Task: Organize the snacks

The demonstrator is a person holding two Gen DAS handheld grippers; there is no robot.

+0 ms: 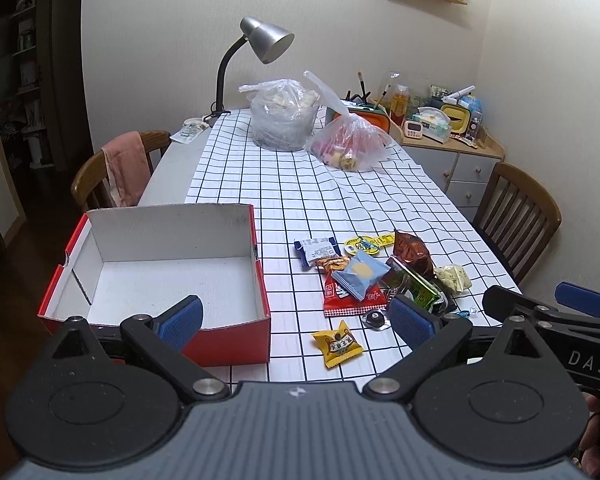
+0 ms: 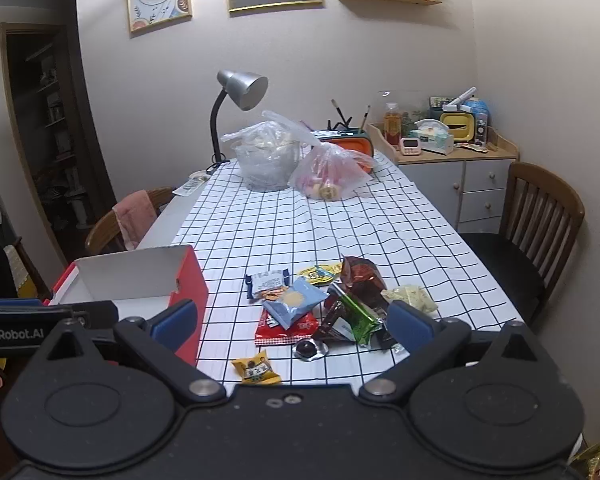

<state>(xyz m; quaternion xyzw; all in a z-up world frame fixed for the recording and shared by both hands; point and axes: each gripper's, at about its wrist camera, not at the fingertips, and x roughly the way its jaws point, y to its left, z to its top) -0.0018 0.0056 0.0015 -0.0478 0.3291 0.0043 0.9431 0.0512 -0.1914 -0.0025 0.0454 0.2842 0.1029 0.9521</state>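
Note:
A red cardboard box (image 1: 236, 340) (image 2: 188, 296) with a bare white inside stands at the table's near left. To its right lies a heap of snack packets: a light-blue packet (image 1: 360, 274) (image 2: 294, 304), a red packet (image 1: 342, 300) (image 2: 284, 330), a green packet (image 1: 414, 286) (image 2: 356, 314), a brown foil bag (image 1: 414, 254) (image 2: 360, 280) and a small yellow packet (image 1: 338, 343) (image 2: 256, 368). My left gripper (image 1: 296, 322) hangs open above the near table edge, between box and heap. My right gripper (image 2: 292, 326) is open too, just before the heap, holding nothing.
Two plastic bags (image 1: 284, 116) (image 1: 350, 142) and a grey desk lamp (image 1: 260, 40) stand at the table's far end. Wooden chairs (image 1: 518, 216) (image 1: 112, 172) flank the table, the left one draped with a pink cloth. A cluttered cabinet (image 1: 452, 148) fills the far right corner.

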